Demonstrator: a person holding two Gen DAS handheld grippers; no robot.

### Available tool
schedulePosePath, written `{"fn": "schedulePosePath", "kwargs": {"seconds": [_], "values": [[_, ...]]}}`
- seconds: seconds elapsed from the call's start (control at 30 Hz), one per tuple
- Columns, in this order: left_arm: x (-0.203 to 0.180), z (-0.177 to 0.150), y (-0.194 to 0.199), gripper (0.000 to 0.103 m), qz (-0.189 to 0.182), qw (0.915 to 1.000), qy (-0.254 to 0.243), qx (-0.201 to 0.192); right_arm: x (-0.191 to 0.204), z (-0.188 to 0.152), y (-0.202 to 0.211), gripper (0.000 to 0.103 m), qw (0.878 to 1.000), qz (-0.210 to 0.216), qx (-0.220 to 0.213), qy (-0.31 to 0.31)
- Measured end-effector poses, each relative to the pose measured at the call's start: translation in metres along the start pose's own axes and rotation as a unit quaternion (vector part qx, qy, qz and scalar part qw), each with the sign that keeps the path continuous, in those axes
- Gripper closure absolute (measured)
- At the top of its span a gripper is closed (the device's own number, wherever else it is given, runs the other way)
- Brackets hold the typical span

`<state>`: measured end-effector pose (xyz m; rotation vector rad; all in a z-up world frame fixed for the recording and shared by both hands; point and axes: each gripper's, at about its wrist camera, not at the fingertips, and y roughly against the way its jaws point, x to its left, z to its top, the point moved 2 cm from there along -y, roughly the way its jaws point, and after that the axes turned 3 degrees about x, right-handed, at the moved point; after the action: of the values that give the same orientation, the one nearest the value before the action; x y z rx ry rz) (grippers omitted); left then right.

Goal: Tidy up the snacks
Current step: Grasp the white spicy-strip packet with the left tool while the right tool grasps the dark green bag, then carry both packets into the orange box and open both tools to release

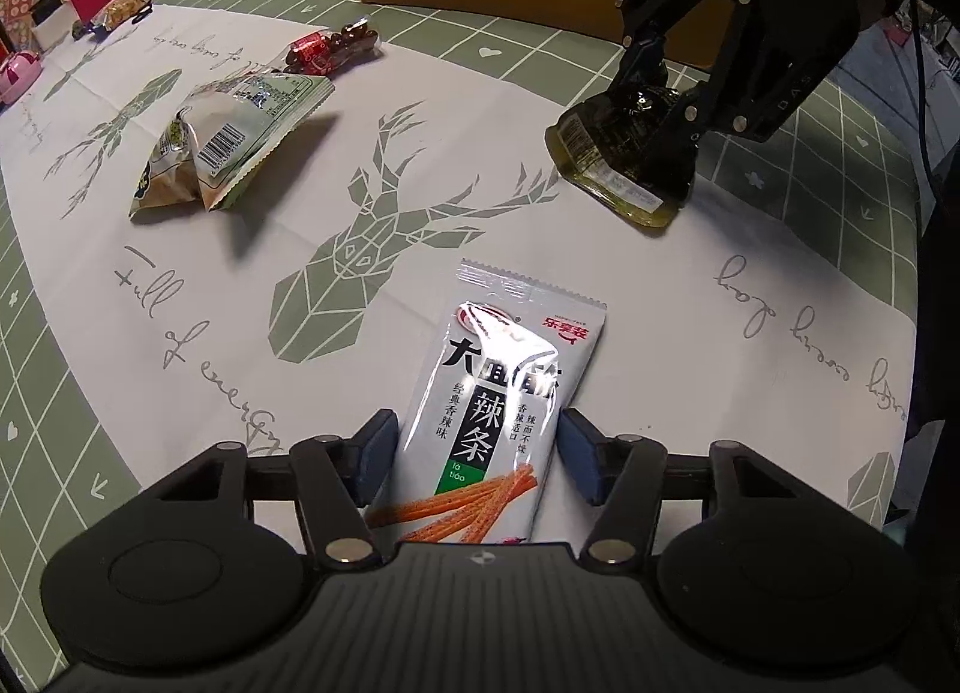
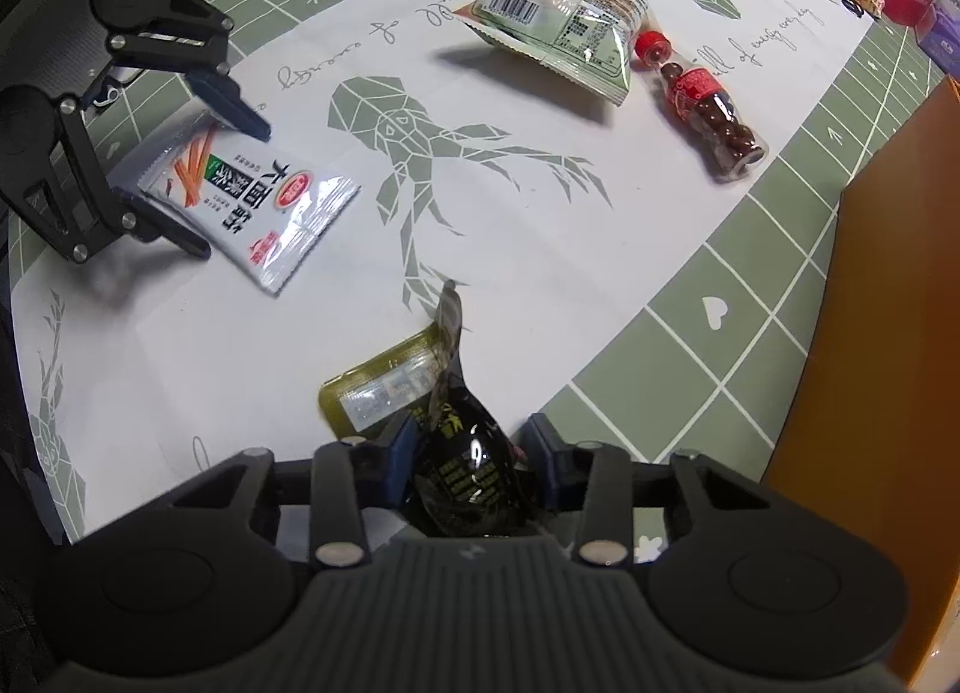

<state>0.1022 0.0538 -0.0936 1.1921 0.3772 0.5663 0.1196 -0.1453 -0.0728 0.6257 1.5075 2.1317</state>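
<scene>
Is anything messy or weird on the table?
Nothing is spilled or broken. The silvery-green snack bag lies puffed up and tilted, one edge off the tablecloth. The dark packet looks crumpled.

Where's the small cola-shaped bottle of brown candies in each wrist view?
Left wrist: candy bottle upper centre-left, lying beyond the silver snack bag.
Right wrist: candy bottle upper right, red cap beside the same bag.
Shared landmark: deer print on the tablecloth.
</scene>
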Motion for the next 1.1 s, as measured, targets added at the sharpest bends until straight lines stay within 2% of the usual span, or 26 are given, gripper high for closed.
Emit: {"fn": "schedulePosePath", "kwargs": {"seconds": [0.4,0.73,1.1], "values": [[-0.004,-0.004,0.008,0.042,0.019,0.9998,-0.010,0.004,-0.002,-0.002,0.004,0.065,1.000,-0.013,-0.001,-0.011],[-0.002,0.013,0.038,0.043,0.024,0.9990,0.003,-0.037,-0.008,0.003,0.022,0.065,0.999,-0.023,-0.024,-0.017],[-0.017,0.040,0.054,0.044,0.042,0.9977,-0.010,-0.053,0.004,0.008,0.046,0.065,0.998,-0.037,-0.045,0.007]]}}
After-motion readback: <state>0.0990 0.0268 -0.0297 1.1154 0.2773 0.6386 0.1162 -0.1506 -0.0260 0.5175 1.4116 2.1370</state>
